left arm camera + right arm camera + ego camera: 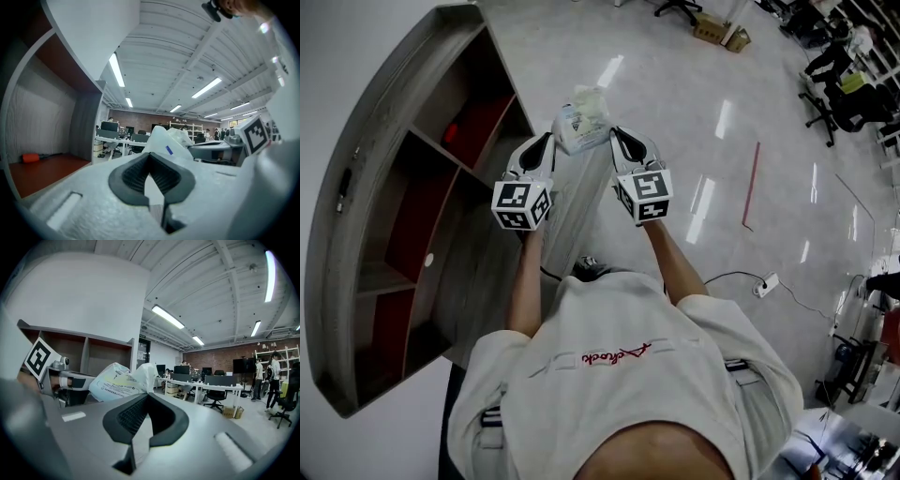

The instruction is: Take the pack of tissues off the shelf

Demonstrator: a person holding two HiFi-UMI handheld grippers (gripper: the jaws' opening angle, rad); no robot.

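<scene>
Both claws are closed, empty inside; we hold the pack of tissues [581, 118] squeezed between the left claw [545, 141] and the right claw [618, 135], out beside the shelf [386, 192], above the floor [675, 66].

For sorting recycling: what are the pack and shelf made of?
The pack: likely thin glossy plastic film; it crinkles and shines, with print. The shelf: probably laminated board, matte grey wood grain outside, red-brown inside.
</scene>
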